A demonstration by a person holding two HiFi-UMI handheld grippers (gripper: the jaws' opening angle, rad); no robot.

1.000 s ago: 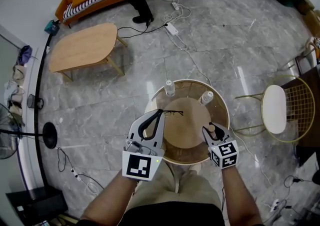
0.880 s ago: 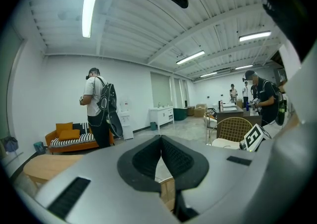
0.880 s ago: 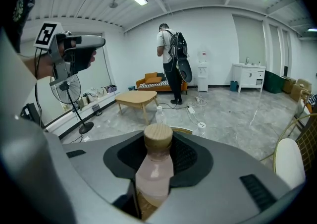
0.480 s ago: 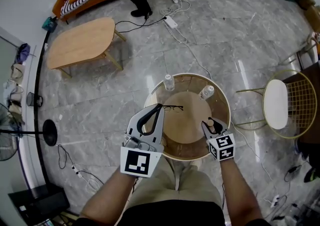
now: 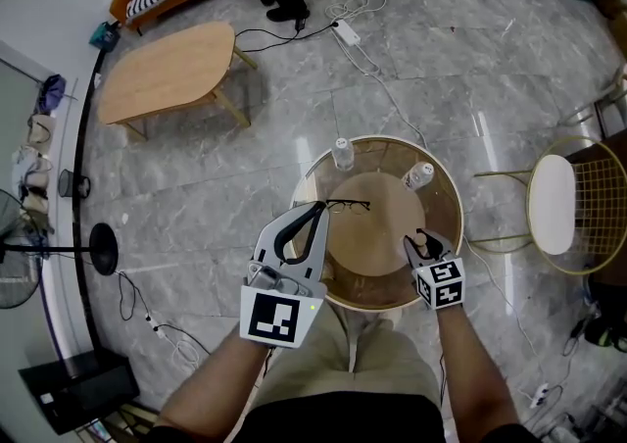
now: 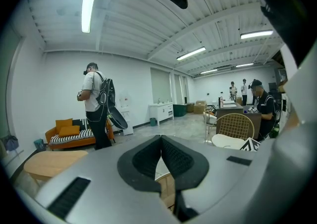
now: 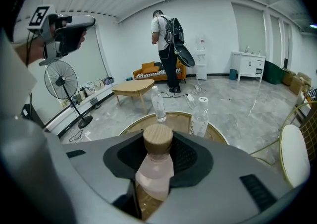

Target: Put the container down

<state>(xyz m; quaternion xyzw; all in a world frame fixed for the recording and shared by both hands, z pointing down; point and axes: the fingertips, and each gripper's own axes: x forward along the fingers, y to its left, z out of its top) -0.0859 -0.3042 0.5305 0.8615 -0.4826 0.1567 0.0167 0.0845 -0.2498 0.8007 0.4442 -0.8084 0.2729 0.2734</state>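
Pinkish container [image 7: 155, 171] with a pale wooden-looking lid, pinched upright between the pads of the right claw [image 5: 421, 245], lid poking up above the pads. Gripped round the body rather than the lid, presumably to leave the base free for landing flat. Sitting over the near side of the round tabletop [image 5: 377, 235], straight below the claw. Hard to tell from up top whether touching the wood or hanging just above. Going by that, mid set-down, release not yet done. Held vertical most likely to avoid a tip-over on letting go. Farther out ahead of the right claw: two clear water bottles, one [image 7: 158, 103] ahead and a bit left, the other [image 7: 200, 115] ahead and a bit right. Both standing near the far rim, well apart from the container, so plenty of bare wood for the drop spot. Pair of glasses [image 5: 348, 204] lying off to that claw's left, right by the tips of the left claw [image 6: 161, 143]. Left claw pressed together on nothing, parked by the tabletop's left edge and pointed out into the room, probably just held out of the way. Main risk, as a guess: spreading the pads before the base sits flat and toppling the thing.
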